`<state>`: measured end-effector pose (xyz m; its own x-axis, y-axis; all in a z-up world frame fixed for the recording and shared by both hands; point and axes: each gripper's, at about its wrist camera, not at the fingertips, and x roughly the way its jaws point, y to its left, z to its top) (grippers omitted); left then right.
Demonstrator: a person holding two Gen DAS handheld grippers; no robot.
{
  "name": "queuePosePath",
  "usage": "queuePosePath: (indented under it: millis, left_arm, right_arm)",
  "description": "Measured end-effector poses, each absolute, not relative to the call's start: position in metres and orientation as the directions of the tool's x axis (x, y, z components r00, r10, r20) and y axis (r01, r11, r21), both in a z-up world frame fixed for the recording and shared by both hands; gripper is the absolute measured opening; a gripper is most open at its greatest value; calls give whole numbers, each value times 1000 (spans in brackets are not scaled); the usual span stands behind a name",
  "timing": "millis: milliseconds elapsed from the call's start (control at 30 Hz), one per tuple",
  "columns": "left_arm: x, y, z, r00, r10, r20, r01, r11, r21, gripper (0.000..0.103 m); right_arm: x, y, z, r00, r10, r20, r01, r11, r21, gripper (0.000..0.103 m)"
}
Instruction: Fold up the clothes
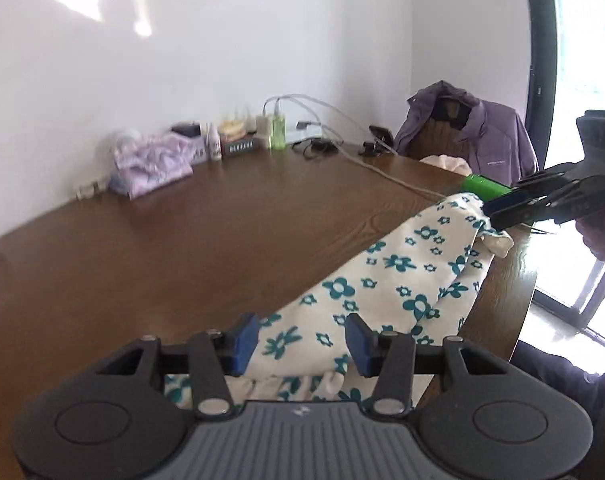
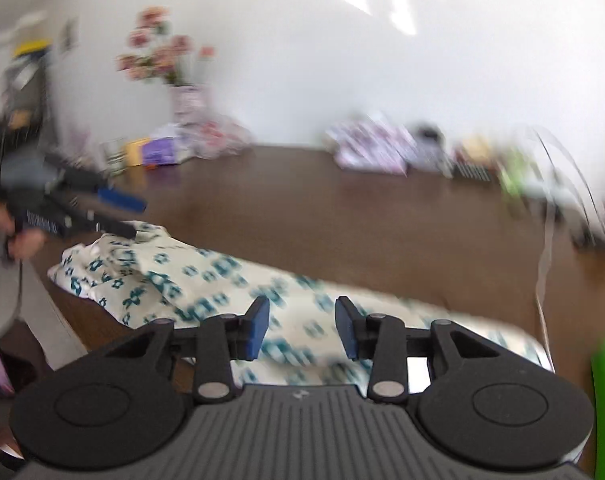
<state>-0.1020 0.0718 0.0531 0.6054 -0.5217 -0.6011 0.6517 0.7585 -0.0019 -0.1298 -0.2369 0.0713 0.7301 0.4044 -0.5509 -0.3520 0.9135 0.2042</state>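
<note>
Right now a cream garment printed with teal flowers (image 1: 386, 276) lies stretched along the near edge of the brown wooden table (image 1: 162, 248). In the left wrist view it runs from 6 o'clock, beneath the left gripper (image 1: 301, 338), up toward 3 o'clock, where the right gripper (image 1: 502, 212) is at its far end. The left gripper's blue-padded jaws stand apart, with the floral cloth showing between and below them, and they pinch nothing. Seen from this side the right gripper's tips are at the garment's bunched end, but the angle hides whether they clamp it.

The right wrist view is blurred, yet the right gripper (image 2: 302, 328) shows its jaws parted over the same garment (image 2: 206, 280), with a clear gap between the pads. The left gripper (image 2: 122, 208) appears at 9 o'clock in that view, above the crumpled far end of the cloth, its fingers spread.

At 10 o'clock in the left wrist view a folded lilac garment (image 1: 150, 164) rests near the wall. Toward 12 o'clock stand small bottles (image 1: 214, 144), a green bottle (image 1: 278, 132) and white cables (image 1: 342, 152). At 2 o'clock a purple jacket (image 1: 482, 136) hangs over a chair, and a green cylinder (image 1: 484, 186) lies just beside the right gripper. A vase of pink flowers (image 2: 162, 52) stands at 11 o'clock in the right wrist view.
</note>
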Motion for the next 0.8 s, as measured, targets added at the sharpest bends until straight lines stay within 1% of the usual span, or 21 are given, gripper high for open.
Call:
queuePosePath:
  millis: [33, 67, 133, 200, 267, 333, 367, 400, 433, 467, 533, 600, 667, 733, 767, 800]
  left_arm:
    - [-100, 70, 45, 584, -527, -617, 661, 751, -15, 30]
    - [-99, 71, 38, 571, -525, -631, 667, 745, -15, 30]
    - [-99, 74, 28, 567, -520, -639, 667, 745, -14, 28]
    - [-100, 78, 21, 567, -519, -639, 665, 747, -17, 28]
    - [-99, 81, 19, 569, -525, -633, 662, 749, -27, 28]
    - [-101, 80, 17, 577, -523, -628, 665, 747, -11, 28]
    - [-103, 79, 16, 581, -522, -625, 667, 745, -2, 28]
    - [-104, 79, 15, 585, -521, -622, 668, 744, 5, 28]
    - [-105, 79, 15, 587, -521, -620, 670, 742, 11, 28]
    - [-106, 79, 15, 587, -523, -618, 673, 740, 14, 28]
    - [-107, 78, 15, 589, -523, -616, 679, 734, 25, 28]
    - [-109, 77, 15, 590, -525, -613, 682, 731, 30, 28]
    - [-111, 77, 14, 592, -528, -609, 685, 728, 35, 29]
    - [-112, 77, 13, 594, -530, -604, 687, 725, 39, 29]
    - [-113, 77, 13, 595, -532, -602, 689, 724, 42, 29]
    - [-113, 78, 13, 595, -534, -600, 691, 722, 42, 29]
  right_arm:
    - [-130, -250, 68, 709, 409, -575, -296, 912, 284, 29]
    - [-130, -263, 65, 686, 417, -596, -235, 902, 362, 27]
    - [-131, -277, 49, 674, 420, -608, -118, 873, 472, 27]
    - [-125, -278, 27, 670, 400, -625, -10, 847, 531, 27]
    - [-121, -280, 12, 685, 398, -610, 50, 810, 585, 28]
    - [-119, -277, 7, 719, 383, -580, 75, 787, 613, 35]
    - [-117, -277, 6, 732, 380, -566, 89, 770, 632, 36]
    - [-115, -277, 5, 743, 378, -552, 102, 752, 652, 43]
    - [-113, -276, 3, 755, 374, -539, 115, 733, 671, 46]
    - [-110, -278, 1, 759, 375, -532, 140, 704, 696, 47]
    - [-105, -283, -4, 771, 391, -503, 179, 624, 760, 52]
    - [-100, -286, -11, 784, 362, -504, 247, 563, 789, 52]
    - [-95, -286, -17, 796, 322, -513, 300, 526, 796, 45]
    - [-90, -283, -22, 805, 271, -528, 337, 523, 783, 11]
    - [-89, -282, -23, 813, 260, -521, 333, 525, 783, 8]
    - [-88, -281, -24, 822, 252, -511, 326, 528, 784, 7]
